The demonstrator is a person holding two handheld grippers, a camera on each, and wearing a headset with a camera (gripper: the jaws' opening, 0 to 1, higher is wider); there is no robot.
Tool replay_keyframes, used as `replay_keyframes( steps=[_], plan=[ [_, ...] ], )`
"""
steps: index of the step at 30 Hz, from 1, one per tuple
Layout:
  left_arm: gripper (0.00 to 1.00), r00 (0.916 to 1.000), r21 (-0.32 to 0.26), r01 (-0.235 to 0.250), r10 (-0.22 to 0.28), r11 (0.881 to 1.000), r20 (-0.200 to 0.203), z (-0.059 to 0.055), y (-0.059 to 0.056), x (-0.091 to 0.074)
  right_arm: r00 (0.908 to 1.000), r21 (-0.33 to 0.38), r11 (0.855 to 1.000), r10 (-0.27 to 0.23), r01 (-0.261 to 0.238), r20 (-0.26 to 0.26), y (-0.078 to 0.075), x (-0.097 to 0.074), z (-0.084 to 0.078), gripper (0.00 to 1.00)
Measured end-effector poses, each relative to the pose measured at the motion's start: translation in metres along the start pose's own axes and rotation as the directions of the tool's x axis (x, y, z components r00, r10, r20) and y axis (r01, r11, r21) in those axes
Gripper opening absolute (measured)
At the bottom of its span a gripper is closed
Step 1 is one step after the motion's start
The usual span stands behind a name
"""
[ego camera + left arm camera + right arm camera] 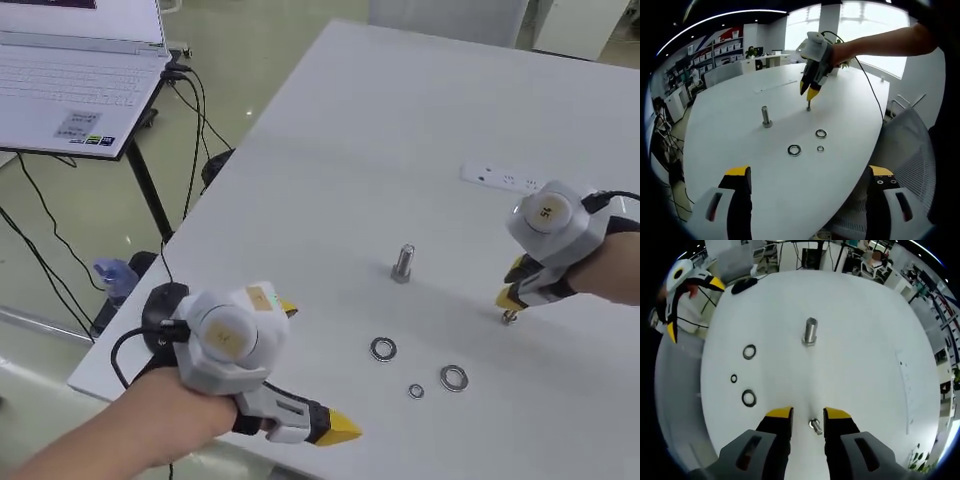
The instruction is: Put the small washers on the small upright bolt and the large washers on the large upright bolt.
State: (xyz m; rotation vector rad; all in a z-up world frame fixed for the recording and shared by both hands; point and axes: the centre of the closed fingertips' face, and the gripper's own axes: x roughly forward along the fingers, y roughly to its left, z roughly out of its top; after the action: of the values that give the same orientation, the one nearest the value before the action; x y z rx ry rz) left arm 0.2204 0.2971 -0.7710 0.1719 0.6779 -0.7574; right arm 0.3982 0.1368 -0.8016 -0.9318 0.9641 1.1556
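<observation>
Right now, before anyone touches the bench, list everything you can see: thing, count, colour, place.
large bolt: 1, silver, upright mid-table
small bolt: 1, silver, upright between the right gripper's jaws
large washers: 2, silver, flat on the table nearer the person than the large bolt
small washer: 1, silver, beside the large washers
power strip: 1, white, far side of the table
laptop: 1, white, on a stand beside the table
table: 1, white
left gripper: 1, grey, yellow tips, open, near table edge
right gripper: 1, grey, yellow tips, open, over the small bolt

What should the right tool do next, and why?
Probably lift away from the small bolt and reach for the small washer: the right tool stands open around the upright bolt, and that washer lies loose on the table.
</observation>
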Motion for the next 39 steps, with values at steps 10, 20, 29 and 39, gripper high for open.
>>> replay_keyframes(
  steps=[10, 20, 29, 39],
  plan=[
    [0.96, 1.0000, 0.015, -0.005, 0.005, 1.000, 0.005, 0.006, -0.002, -0.003, 0.9991, -0.059, 0.998, 0.020, -0.018, 0.038, 0.026, -0.007, 0.022, 0.27],
    [0.95, 0.9999, 0.028, -0.009, 0.009, 1.000, 0.005, 0.009, -0.001, -0.005, 0.9978, -0.098, 0.994, 0.051, -0.046, 0.043, 0.049, -0.005, 0.029, 0.28],
    [0.95, 0.9997, 0.026, -0.016, 0.015, 1.000, 0.020, 0.012, 0.001, -0.004, 0.9948, -0.108, 0.991, 0.086, -0.080, 0.055, 0.069, 0.005, 0.030, 0.28],
    [0.95, 0.9998, 0.021, -0.011, 0.011, 1.000, 0.017, 0.009, 0.002, -0.002, 0.9923, -0.110, 0.988, 0.113, -0.108, 0.049, 0.092, 0.017, 0.025, 0.28]
  ],
)
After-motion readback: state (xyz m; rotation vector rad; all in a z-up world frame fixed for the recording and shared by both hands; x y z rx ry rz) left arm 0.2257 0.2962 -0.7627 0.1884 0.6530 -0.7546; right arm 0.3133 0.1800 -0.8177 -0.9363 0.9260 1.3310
